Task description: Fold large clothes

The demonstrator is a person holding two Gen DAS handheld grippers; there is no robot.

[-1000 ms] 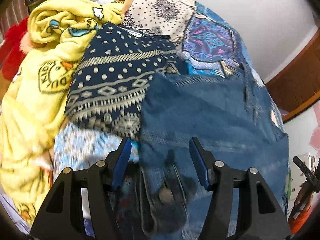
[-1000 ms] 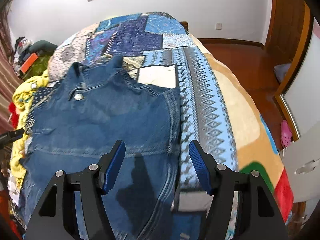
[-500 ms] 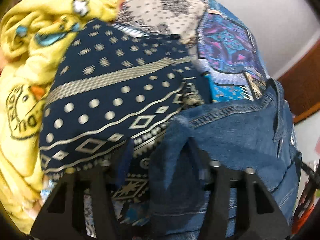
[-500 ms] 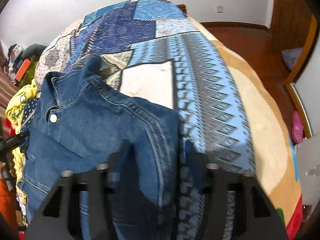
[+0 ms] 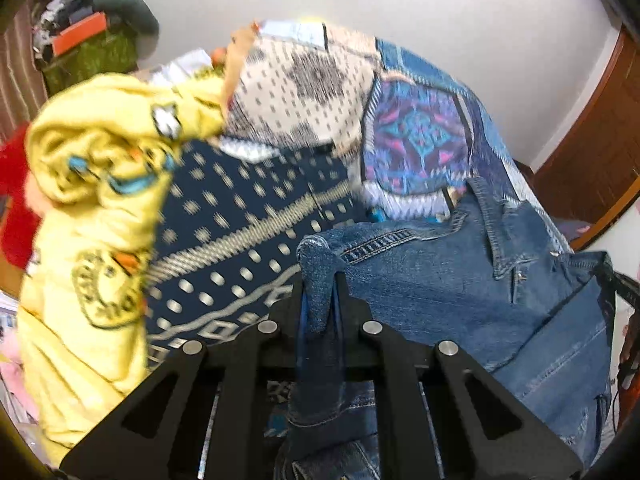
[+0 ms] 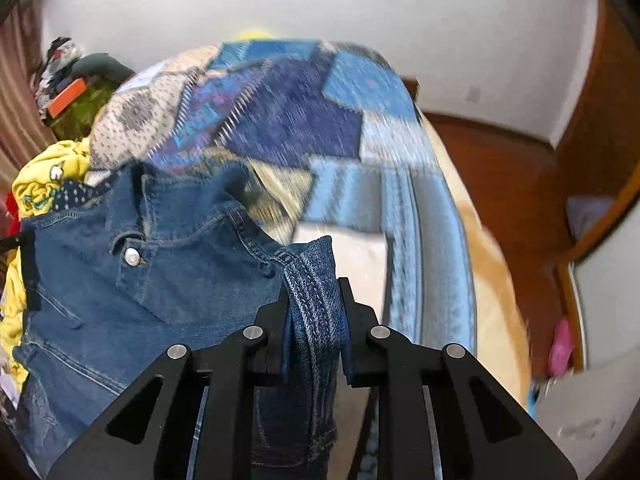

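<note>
A blue denim jacket (image 5: 460, 276) (image 6: 168, 280) lies on a bed with its collar and a metal button up. My left gripper (image 5: 320, 296) is closing its jaws on a bunched corner of the denim at the jacket's left side, and the fabric is pinched and lifted between the pads. My right gripper (image 6: 314, 292) is closing on a folded, stitched edge of the same jacket at its right side, with the denim standing up between the pads. The far tip of my right gripper shows at the right edge of the left wrist view.
The bed carries a patchwork quilt (image 6: 288, 120) in blue, purple and cream. A yellow printed blanket (image 5: 92, 216) and a navy patterned cloth (image 5: 240, 236) pile up left of the jacket. A cluttered green box (image 5: 88, 52) stands beyond. Wooden floor (image 6: 500, 168) lies right of the bed.
Both grippers went from open over the flat jacket to shut on its edges. Both have lifted and moved forward, so the denim has bunched up towards the collar.
</note>
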